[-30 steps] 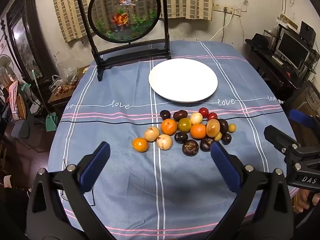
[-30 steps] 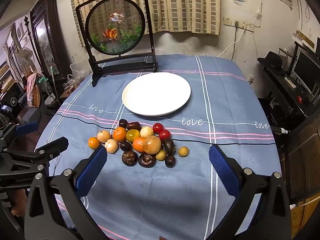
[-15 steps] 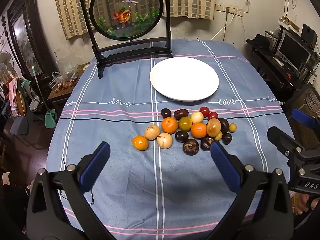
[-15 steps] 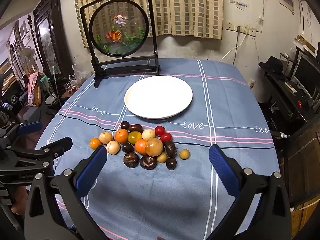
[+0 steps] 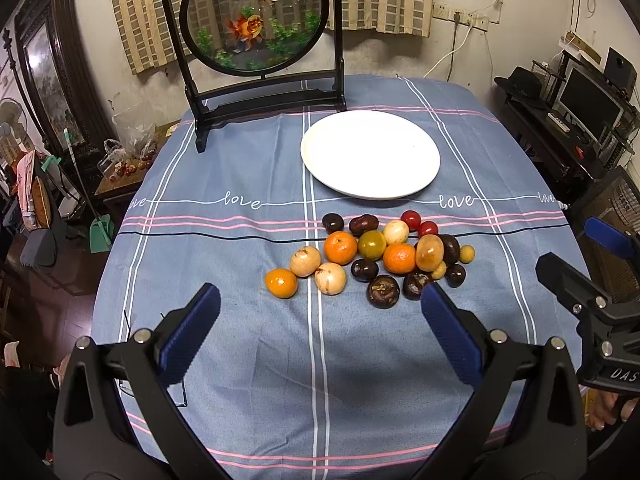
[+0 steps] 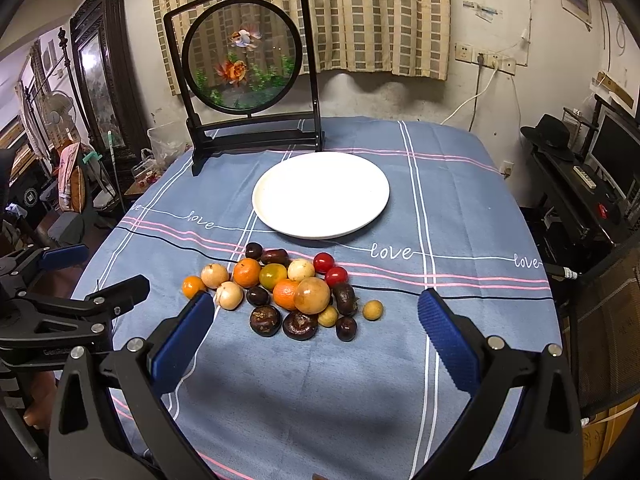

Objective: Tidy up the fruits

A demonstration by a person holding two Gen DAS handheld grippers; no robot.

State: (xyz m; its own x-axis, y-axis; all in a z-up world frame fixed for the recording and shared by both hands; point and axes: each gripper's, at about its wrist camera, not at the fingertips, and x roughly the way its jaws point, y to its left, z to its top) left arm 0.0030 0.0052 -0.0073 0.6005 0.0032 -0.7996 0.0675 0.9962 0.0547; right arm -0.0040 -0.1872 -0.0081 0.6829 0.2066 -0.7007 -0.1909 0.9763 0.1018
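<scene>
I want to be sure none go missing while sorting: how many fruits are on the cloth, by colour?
dark purple-brown fruits: 7
pale tan or cream fruits: 4
orange fruits: 3
red fruits: 2
small yellow fruits: 2
green-yellow fruit: 1
Total: 19

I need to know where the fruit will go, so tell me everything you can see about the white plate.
The white plate is round, shallow and plain, with a low raised rim and a smooth, slightly glossy surface that looks like ceramic or plastic. It holds nothing. It lies flat on the blue striped tablecloth, between the black-framed goldfish screen behind it and the cluster of fruit in front. No fruit touches it, and neither gripper is near it.
</scene>
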